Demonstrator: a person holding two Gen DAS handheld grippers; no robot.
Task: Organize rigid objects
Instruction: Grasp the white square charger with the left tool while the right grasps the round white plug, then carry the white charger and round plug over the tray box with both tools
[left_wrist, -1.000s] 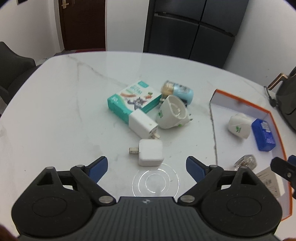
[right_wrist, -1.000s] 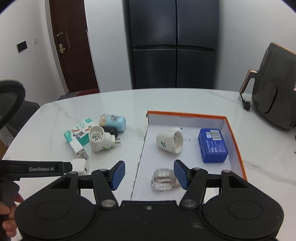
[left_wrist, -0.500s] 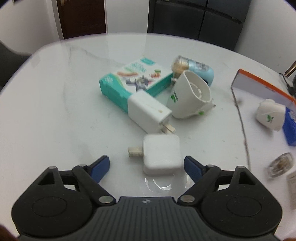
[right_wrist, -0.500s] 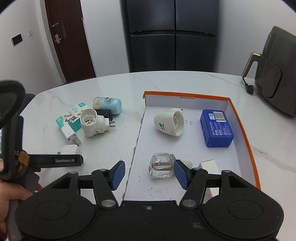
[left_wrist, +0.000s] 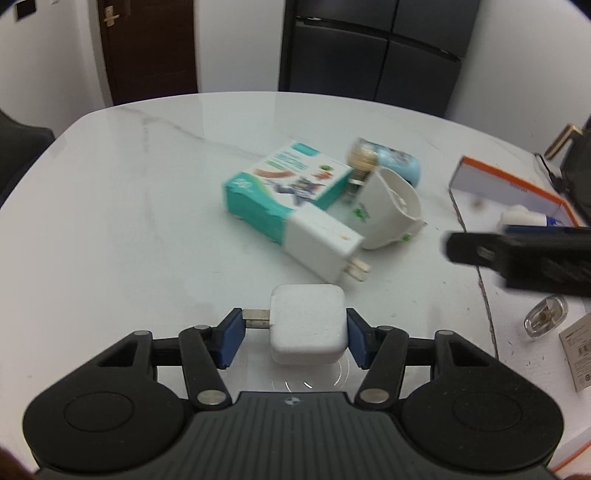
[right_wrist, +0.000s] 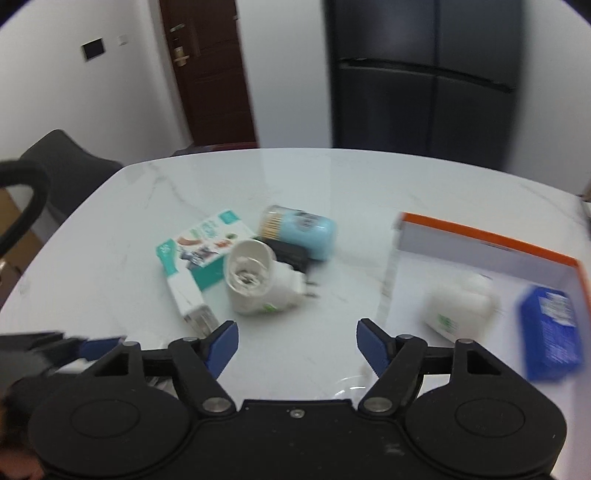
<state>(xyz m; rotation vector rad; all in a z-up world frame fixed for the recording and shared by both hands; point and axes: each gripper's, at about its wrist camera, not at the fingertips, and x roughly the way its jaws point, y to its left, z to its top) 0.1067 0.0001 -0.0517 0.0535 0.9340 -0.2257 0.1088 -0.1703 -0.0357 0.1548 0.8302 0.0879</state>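
Only the left tongs (left_wrist: 294, 338) view shows the white charger (left_wrist: 308, 328) (jaws closing).

Glossy white marble-look tabletop (left_wrist: 147, 206), faintly veined, reflective. Matt white plastic square charger (left_wrist: 308, 323) with dull metal prongs. Printed teal cardboard carton (left_wrist: 284, 192), slight sheen. Smooth white plastic cup-shaped plug adapter (right_wrist: 255, 284). Orange-edged white cardboard box (right_wrist: 491, 236), matt.

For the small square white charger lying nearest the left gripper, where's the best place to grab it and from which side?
Grip the small square charger across its flat opposite sides, coming down from above. It lies flat on the table, prongs pointing left. The left gripper is closing with the charger between its jaws, one pad on the prongs' end.
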